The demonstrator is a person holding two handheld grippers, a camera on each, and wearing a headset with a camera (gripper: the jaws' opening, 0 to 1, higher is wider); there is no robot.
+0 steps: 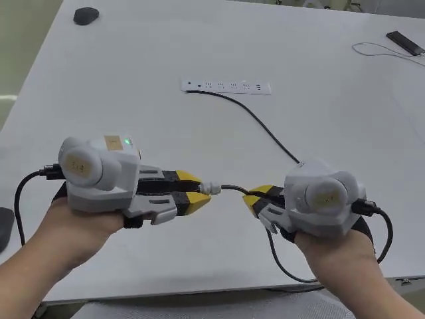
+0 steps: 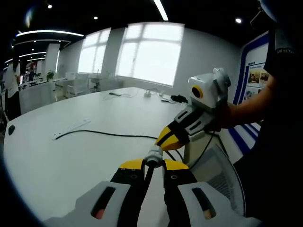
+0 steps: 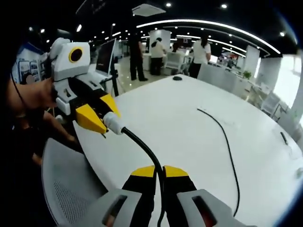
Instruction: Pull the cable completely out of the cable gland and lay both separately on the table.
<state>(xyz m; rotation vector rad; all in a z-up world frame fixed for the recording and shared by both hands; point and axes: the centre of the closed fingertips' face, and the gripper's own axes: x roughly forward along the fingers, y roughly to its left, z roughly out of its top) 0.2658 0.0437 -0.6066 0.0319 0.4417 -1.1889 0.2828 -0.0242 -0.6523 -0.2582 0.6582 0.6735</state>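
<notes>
Bright, even indoor light; head view sharp, both gripper views fisheye-warped.
Head view: white table (image 1: 133, 100) lit flat from above, only faint soft shadows under left hand-held gripper (image 1: 201, 191) and right hand-held gripper (image 1: 254, 198). Left gripper view: windows (image 2: 149, 54) blown out white, ceiling dark around them. Right gripper view: ceiling light strips (image 3: 203, 26) bend with the lens, background people (image 3: 201, 52) soft, table outline curves toward the edges.

Black cable (image 1: 232, 189) runs into the white cable gland (image 1: 211, 188), both aloft.
</notes>
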